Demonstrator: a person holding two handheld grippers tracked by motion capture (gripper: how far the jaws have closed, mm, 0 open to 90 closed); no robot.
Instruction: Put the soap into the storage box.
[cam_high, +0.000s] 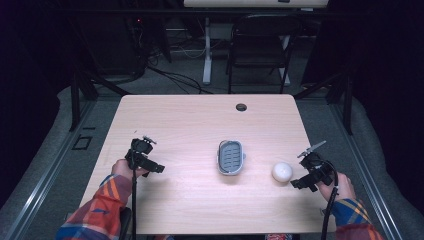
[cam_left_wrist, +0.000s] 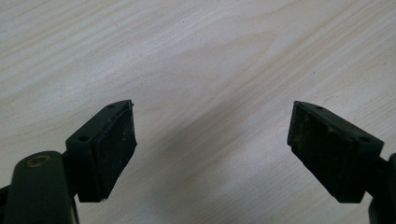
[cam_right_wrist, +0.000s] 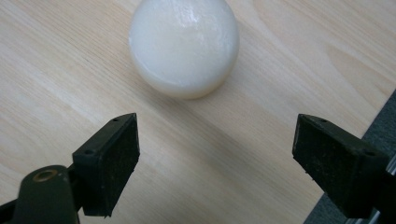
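A white rounded soap-like lump lies on the wooden table at the right, and it appears large in the right gripper view. My right gripper stands open just right of it, not touching it. A grey oval dish with a ribbed inside rests at the table's middle. My left gripper is open over bare wood at the left, with nothing between its pads.
A round cable hole sits near the table's far edge. Beyond the table stand a black folding chair and a white desk leg. The table's right edge is close to my right gripper.
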